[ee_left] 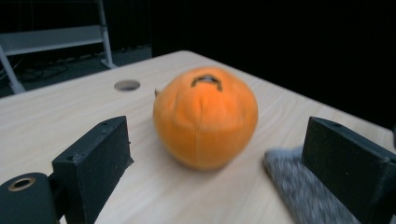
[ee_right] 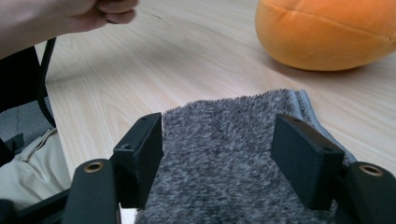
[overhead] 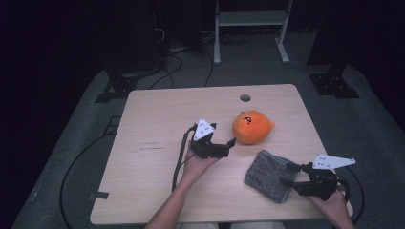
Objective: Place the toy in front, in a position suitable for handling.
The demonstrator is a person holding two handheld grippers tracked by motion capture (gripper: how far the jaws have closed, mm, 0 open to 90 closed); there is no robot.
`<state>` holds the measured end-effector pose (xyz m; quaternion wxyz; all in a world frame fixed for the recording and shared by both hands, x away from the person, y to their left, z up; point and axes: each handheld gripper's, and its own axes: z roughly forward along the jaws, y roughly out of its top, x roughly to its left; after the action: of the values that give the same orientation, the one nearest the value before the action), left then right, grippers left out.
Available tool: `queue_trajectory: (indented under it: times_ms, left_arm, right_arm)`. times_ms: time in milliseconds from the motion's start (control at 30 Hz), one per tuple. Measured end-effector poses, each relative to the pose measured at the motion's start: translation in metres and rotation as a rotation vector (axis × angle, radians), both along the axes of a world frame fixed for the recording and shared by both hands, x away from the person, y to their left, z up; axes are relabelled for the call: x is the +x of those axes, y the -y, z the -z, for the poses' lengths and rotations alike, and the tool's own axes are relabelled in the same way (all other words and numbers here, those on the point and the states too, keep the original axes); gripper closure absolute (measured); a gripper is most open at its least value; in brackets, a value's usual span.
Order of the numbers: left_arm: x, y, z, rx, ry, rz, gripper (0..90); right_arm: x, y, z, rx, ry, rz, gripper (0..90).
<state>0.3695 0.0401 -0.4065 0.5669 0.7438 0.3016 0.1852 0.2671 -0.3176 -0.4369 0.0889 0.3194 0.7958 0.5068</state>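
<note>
An orange round plush with a dark mark on top sits on the wooden table, right of the middle. My left gripper points at the plush from the left, just short of it. In the left gripper view the plush stands ahead of my open left gripper, whose jaws hold nothing. A grey fuzzy cloth lies flat near the front right. My right gripper is at the cloth's right edge. In the right gripper view my right gripper is open, with the cloth lying under its spread jaws.
A round cable hole is in the table's far edge. Beyond the table are a white frame stand, black stands and cables on the grey floor. The table's left half is bare wood.
</note>
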Motion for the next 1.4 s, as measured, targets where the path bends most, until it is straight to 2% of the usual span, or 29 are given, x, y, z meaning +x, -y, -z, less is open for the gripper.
queue_trajectory:
  times_ms: [67,133,233,367,500,567,700,800,933,967,1067,1167,1200,1267,1367,1400]
  left_arm:
    - [0.008,0.009,-0.003,0.0,-0.012,0.01,7.2]
    - [0.014,0.018,-0.007,0.007,-0.009,0.014,7.2]
    - [0.021,0.031,-0.011,-0.005,-0.002,0.023,7.2]
    - [0.028,0.043,-0.013,0.002,0.0,0.025,7.3]
    - [0.044,0.066,-0.012,0.019,-0.017,0.03,7.3]
    - [0.048,0.074,-0.009,0.014,-0.017,0.024,7.4]
    - [0.057,0.082,-0.004,0.038,-0.028,0.017,7.4]
    - [0.065,0.086,0.004,0.053,-0.024,-0.01,8.5]
    - [0.073,0.089,0.017,0.073,-0.048,-0.037,8.9]
    - [0.075,0.091,0.022,0.08,-0.065,-0.039,9.2]
    - [0.077,0.09,0.031,0.074,-0.077,-0.032,14.7]
    - [0.075,0.088,0.032,0.077,-0.065,-0.032,26.8]
    - [0.074,0.088,0.032,0.098,-0.062,-0.028,34.3]
    - [0.073,0.088,0.031,0.117,-0.056,-0.025,43.0]
    - [0.072,0.087,0.03,0.128,-0.047,-0.023,50.3]
    - [0.071,0.086,0.028,0.14,-0.032,-0.019,52.1]
  right_arm:
    - [0.0,-0.002,-0.001,0.005,0.004,-0.002,32.5]
    - [0.0,-0.004,-0.001,0.003,0.003,-0.009,32.6]
    - [0.001,-0.006,-0.001,-0.005,0.006,-0.017,32.5]
    - [0.002,-0.006,-0.001,0.001,0.002,-0.021,32.6]
    - [0.002,-0.006,-0.002,0.006,0.006,-0.028,32.6]
    - [0.002,-0.006,-0.003,0.01,0.007,-0.03,32.5]
    - [0.003,-0.007,-0.002,0.01,0.007,-0.036,32.6]
    - [0.003,-0.008,-0.002,0.008,0.009,-0.046,32.5]
    - [0.004,-0.008,-0.002,0.01,0.007,-0.049,32.6]
    - [0.004,-0.008,-0.002,0.01,0.005,-0.048,32.6]
    - [0.004,-0.008,-0.002,0.012,0.005,-0.052,32.6]
    - [0.004,-0.008,-0.002,0.01,0.005,-0.052,32.6]
    - [0.004,-0.007,-0.002,0.01,0.001,-0.05,32.6]
    - [0.005,-0.008,-0.002,0.012,-0.001,-0.051,32.6]
    - [0.005,-0.008,-0.002,0.012,0.005,-0.053,32.6]
    - [0.005,-0.009,-0.003,0.013,0.01,-0.053,32.7]
